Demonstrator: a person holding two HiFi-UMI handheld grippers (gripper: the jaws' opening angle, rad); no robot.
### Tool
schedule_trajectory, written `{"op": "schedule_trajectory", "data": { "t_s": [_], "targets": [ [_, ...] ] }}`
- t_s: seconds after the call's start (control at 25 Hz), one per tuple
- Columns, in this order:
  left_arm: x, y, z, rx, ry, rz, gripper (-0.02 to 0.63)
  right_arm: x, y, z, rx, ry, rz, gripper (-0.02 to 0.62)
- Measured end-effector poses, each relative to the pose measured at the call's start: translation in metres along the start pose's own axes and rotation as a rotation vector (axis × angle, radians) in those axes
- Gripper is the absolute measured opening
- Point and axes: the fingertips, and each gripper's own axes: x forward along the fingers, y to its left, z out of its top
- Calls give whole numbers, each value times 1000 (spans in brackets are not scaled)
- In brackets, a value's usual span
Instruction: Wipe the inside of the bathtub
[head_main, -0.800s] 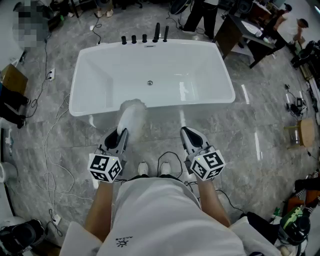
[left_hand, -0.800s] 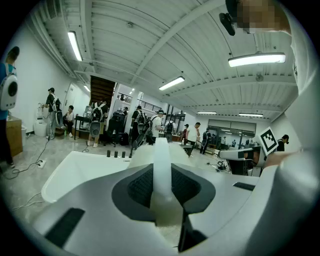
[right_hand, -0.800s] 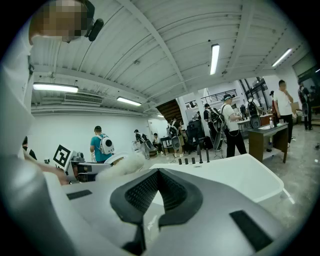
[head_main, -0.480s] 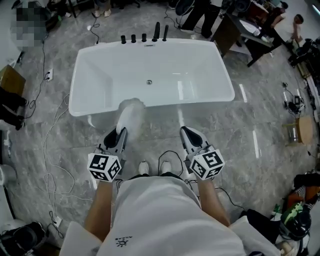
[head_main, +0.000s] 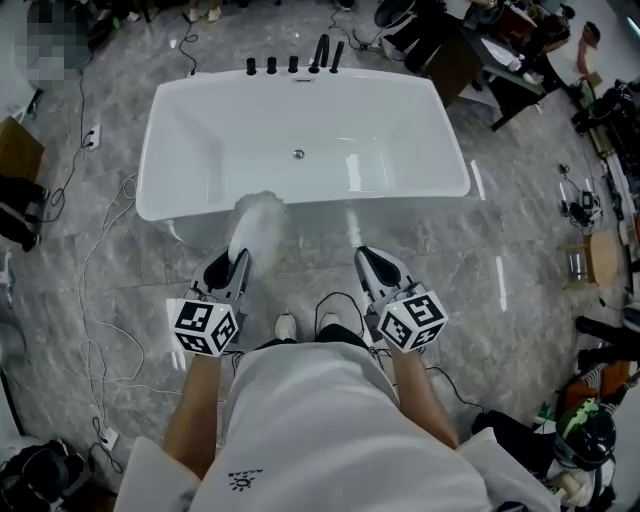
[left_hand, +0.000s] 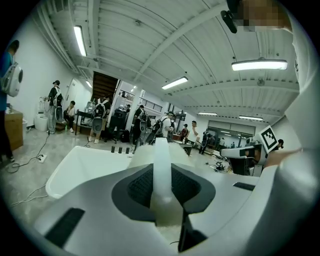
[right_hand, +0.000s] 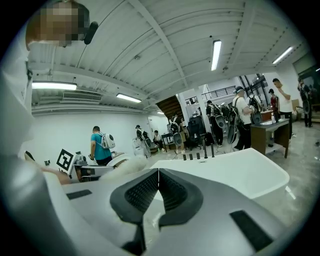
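Little has shifted since the earlier frames: the bathtub (head_main: 390, 196) sits slightly higher in the head view, and both grippers remain low ahead of the person.

The left gripper (head_main: 228, 272) is clamped on the white handle of the duster (head_main: 255, 222). The right gripper (head_main: 372, 262) is closed and empty.

The duster's long axis runs forward from the jaws, and its fluffy head points at the tub's near rim.

Step in hand: approach; wiping appears not yet begun. Next move: reach forward and lower the head inside the basin.
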Motion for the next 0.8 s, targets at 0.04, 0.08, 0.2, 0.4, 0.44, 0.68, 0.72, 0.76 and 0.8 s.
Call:
{"op": "schedule_trajectory", "data": {
  "t_s": [0.04, 0.08, 0.2, 0.4, 0.44, 0.68, 0.72, 0.76, 0.8],
  "targets": [
    [-1, 2, -1, -4, 1, 4, 91, 2, 3, -1, 6, 5, 12, 20],
    [-2, 4, -1, -10, 0, 6, 91, 4, 6, -2, 9, 9, 25, 20],
    [-4, 12, -1, -27, -6, 13, 91, 14, 14, -5, 10, 26, 63, 20],
    [-8, 30, -4, -45, 12, 28, 91, 36, 24, -5, 4, 63, 98, 20],
    [-7, 33, -5, -47, 15, 33, 91, 41, 24, -5, 1, 69, 104, 20],
    [-1, 58, -13, -74, 24, 83, 91, 78, 25, -13, -14, 110, 168, 19],
    [2, 63, -13, -78, 26, 93, 91, 85, 24, -11, -11, 114, 181, 18],
    [5, 66, -12, -80, 27, 102, 91, 93, 23, -8, -10, 117, 196, 18],
    [9, 70, -10, -81, 29, 111, 91, 101, 22, -4, -12, 119, 212, 18]
  ]
}}
